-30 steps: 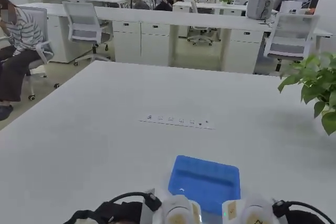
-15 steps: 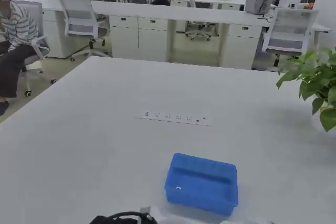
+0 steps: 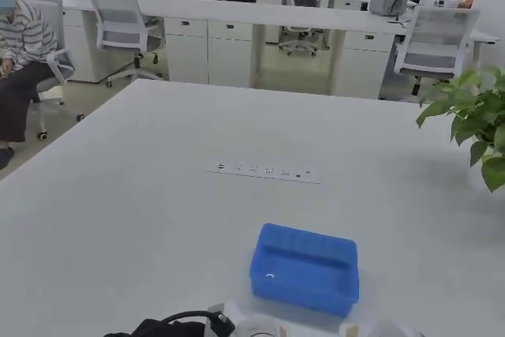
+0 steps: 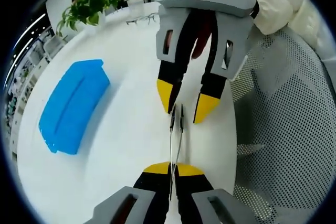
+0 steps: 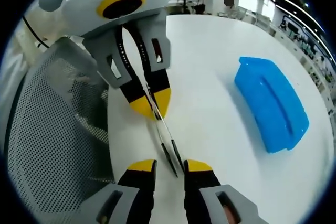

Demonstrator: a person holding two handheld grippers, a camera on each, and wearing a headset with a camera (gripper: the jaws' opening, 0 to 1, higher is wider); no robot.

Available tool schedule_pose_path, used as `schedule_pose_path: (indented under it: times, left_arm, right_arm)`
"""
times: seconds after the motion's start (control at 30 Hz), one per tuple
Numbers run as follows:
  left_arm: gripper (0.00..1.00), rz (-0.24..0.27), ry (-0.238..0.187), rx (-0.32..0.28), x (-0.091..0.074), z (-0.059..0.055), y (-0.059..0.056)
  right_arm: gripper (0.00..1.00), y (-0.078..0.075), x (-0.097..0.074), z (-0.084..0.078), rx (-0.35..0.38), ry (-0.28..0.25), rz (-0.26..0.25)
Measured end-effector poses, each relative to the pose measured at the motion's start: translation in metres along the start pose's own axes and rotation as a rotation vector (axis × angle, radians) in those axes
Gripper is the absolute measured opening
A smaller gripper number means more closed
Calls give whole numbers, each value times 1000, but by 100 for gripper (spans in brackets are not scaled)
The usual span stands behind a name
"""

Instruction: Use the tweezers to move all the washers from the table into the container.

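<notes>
Open office: desks (image 3: pixel 260 15), swivel chairs (image 3: pixel 120 28)

Open office w/ white desks (image 3: pixel 237 17), grey mesh chairs (image 3: pixel 120 15), plant (image 3: pixel 473 116) at rt, pale floor (image 3: pixel 71 104).

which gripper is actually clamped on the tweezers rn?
The left gripper: its jaws are shut on the joined end of the tweezers. The right gripper has its jaws apart, one on either side of the open tips.

We see the open blue container (image 3: pixel 304 267) holding one small washer (image 3: pixel 270 277) near its left end. The slim metal tweezers (image 4: pixel 176 135) stand clamped in the left gripper (image 4: pixel 172 170).
</notes>
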State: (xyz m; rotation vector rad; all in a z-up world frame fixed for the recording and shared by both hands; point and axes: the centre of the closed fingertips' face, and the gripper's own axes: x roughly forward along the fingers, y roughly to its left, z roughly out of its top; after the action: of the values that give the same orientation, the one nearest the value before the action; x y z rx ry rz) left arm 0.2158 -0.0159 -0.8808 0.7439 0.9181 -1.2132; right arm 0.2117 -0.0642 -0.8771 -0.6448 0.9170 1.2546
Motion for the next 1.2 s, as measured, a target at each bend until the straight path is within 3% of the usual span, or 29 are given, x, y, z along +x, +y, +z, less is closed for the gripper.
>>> schedule_pose_path:
  times: [0.17, 0.27, 0.3, 0.47, 0.53, 0.63, 0.73, 0.8, 0.93, 1.07, 1.13, 1.2]
  left_arm:
    - [0, 0, 15, -9, 0, 0, -1]
    - [0, 0, 38, -12, 1, 1, -1]
    - [0, 1, 47, -8, 1, 1, -1]
    - [9, 38, 101, 20, 2, 2, 1]
    - [13, 41, 103, -4, 1, 1, 4]
    - [17, 53, 85, -45, 0, 0, 8]
    - [24, 81, 73, -78, -2, -2, 11]
    - [28, 109, 30, -117, -4, -3, 14]
    - [39, 132, -8, -226, -8, -11, 15]
    - [48, 170, -70, -336, -18, -17, 21]
    - [52, 186, -105, -388, -25, -21, 25]
    - [54, 206, -120, -426, -32, -26, 28]
  right_arm:
    - [21, -3, -17, 3, 71, -46, -41]
    - [21, -3, -30, 6, 128, -100, -78]
    - [22, -1, -39, 7, 181, -139, -97]
    - [26, -1, -66, 1, 282, -221, -183]
    - [31, 1, -76, -2, 335, -248, -211]
    - [35, 1, -95, 0, 388, -321, -270]
    - [45, 2, -113, 4, 469, -403, -315]
    - [53, -1, -123, 6, 488, -441, -363]
    - [72, -10, -133, 3, 535, -482, -455]
    - [92, -16, -137, -2, 592, -510, -511]
    - [99, -19, -139, -5, 605, -511, -535]
    - [99, -20, -140, -7, 612, -506, -544]
